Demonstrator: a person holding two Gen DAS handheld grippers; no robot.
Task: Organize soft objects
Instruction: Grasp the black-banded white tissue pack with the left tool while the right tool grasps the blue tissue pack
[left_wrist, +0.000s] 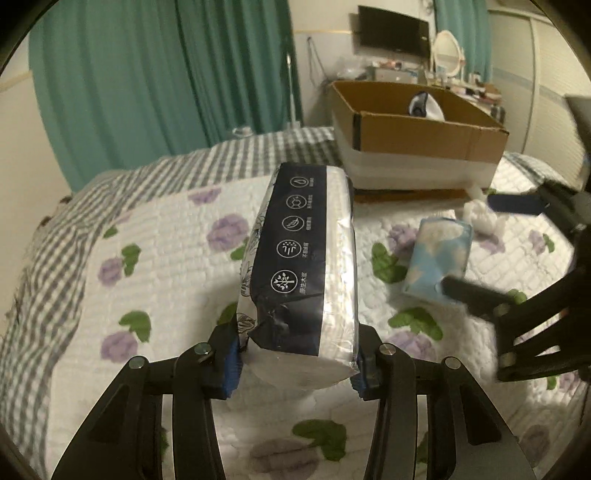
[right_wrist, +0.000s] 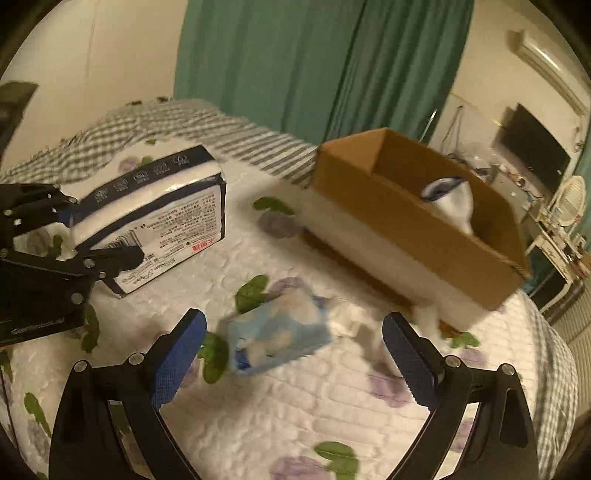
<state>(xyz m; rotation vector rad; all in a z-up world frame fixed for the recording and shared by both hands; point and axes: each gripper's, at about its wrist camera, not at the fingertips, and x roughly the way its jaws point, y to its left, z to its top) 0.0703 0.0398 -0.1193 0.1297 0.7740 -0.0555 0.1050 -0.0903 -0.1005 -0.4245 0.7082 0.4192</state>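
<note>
Left hand-held gripper (left_wrist: 297, 363) clamps the near end of the dark-banded tissue pack (left_wrist: 303, 258), which juts forward, so the long pack can be carried end-first. Its far end looks raised off the bed (left_wrist: 166, 240); contact unclear. Right hand-held gripper (right_wrist: 293, 354) is spread wide, empty, with the light-blue tissue pack (right_wrist: 277, 332) lying on the quilt between and just ahead of its fingers, likely lined up for a grasp. Cardboard box (right_wrist: 406, 221) sits ahead to its right, a white-and-blue item (right_wrist: 448, 199) already inside; probably the destination.
</note>
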